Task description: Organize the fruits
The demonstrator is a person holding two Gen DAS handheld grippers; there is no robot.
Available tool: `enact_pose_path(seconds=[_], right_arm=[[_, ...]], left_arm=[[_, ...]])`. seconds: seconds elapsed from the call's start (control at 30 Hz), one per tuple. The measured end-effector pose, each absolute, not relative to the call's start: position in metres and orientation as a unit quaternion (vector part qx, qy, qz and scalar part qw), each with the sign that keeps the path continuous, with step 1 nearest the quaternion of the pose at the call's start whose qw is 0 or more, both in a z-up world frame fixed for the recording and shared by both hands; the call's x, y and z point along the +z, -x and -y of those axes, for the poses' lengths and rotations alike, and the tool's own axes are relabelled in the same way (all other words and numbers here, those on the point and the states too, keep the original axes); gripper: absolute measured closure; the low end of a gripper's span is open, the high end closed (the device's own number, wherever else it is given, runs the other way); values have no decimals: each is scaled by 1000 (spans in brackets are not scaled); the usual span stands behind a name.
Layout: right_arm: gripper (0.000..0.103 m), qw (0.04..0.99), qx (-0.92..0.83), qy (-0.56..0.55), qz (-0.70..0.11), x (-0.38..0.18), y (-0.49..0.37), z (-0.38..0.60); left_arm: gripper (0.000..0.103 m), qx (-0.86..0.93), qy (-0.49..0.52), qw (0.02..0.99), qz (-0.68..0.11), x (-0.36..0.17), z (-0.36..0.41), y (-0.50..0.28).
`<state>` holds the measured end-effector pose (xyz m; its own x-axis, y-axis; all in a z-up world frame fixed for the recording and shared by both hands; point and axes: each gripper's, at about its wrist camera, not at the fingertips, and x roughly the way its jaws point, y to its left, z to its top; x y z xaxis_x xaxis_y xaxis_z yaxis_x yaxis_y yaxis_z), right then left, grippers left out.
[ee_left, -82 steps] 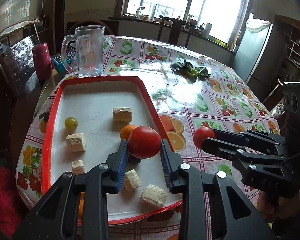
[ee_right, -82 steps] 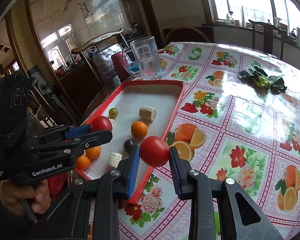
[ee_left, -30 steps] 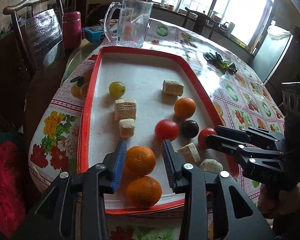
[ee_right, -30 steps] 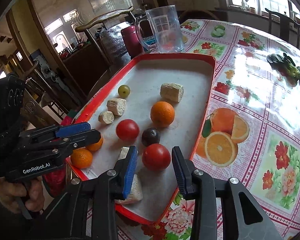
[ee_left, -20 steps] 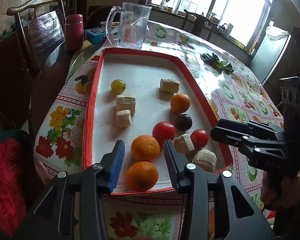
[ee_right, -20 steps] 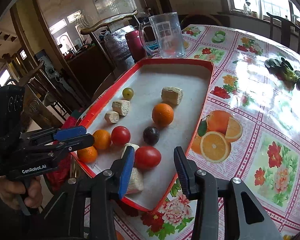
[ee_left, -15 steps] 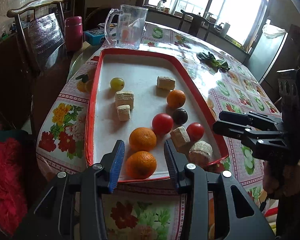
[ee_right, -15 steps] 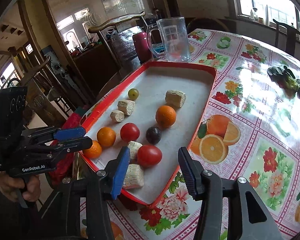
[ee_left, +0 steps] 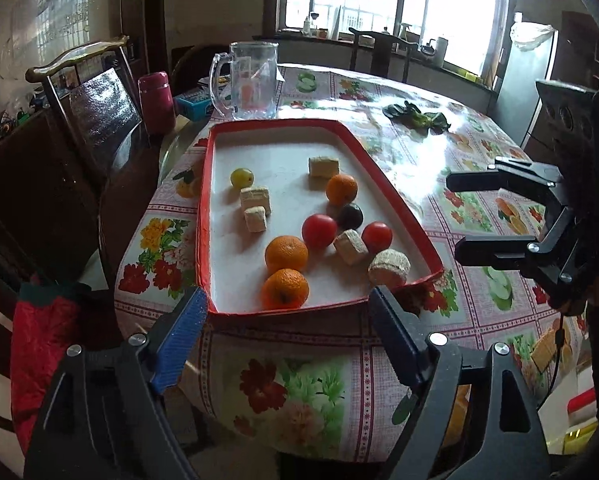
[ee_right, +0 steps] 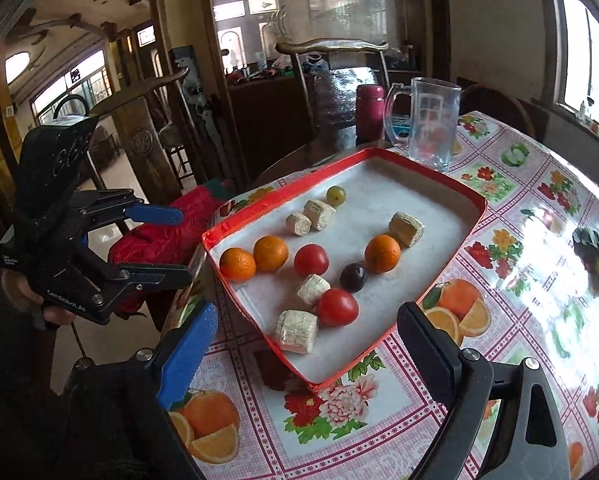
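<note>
The red-rimmed tray (ee_left: 395,216) on the flowered table holds three oranges (ee_left: 286,255), two tomatoes (ee_left: 319,231), a dark plum (ee_left: 350,216), a green grape (ee_left: 242,178) and several beige chunks (ee_left: 255,199). My left gripper (ee_left: 288,300) hangs in front of the tray's near rim, its jaws opening wide with nothing between them. My right gripper (ee_right: 307,316) stands off the tray's near corner, jaws also opening and empty; a tomato (ee_right: 336,307) lies just beyond it. Each gripper shows in the other's view: the right gripper (ee_left: 453,214) and the left gripper (ee_right: 183,243).
A glass mug (ee_left: 248,80) stands behind the tray, with a pink flask (ee_left: 156,102) and a blue box (ee_left: 193,105) to its left. Green leaves (ee_left: 415,114) lie at the back right. A wooden chair (ee_left: 95,96) and a red cloth (ee_left: 43,332) are left of the table edge.
The left gripper let go of an orange and the right of a tomato. Both drew back and up off the tray and spread wide. The fruit stays in the tray.
</note>
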<state>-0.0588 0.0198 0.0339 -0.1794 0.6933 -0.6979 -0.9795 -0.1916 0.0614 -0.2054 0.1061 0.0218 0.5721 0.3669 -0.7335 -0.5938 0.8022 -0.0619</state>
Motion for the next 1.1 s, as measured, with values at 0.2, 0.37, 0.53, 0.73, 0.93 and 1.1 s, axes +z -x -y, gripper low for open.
enact_pose_path(seconds=[0.2, 0.37, 0.53, 0.73, 0.93, 1.1], right_arm=[[10, 563, 729, 300, -249, 29, 60, -15], [10, 557, 738, 304, -230, 30, 62, -5], [6, 542, 754, 311, -202, 32, 70, 2], [6, 528, 755, 339, -189, 29, 81, -1], [6, 524, 753, 356, -180, 25, 89, -3], [6, 527, 748, 360, -180, 23, 90, -6]], left_arm=[[20, 273, 138, 870, -387, 19, -92, 203], [20, 278, 115, 878, -373, 32, -80, 203], [20, 279, 99, 885, -359, 42, -75, 204], [20, 264, 105, 891, -354, 45, -74, 202], [20, 268, 97, 893, -349, 45, -71, 202], [9, 287, 97, 894, -330, 47, -74, 206]])
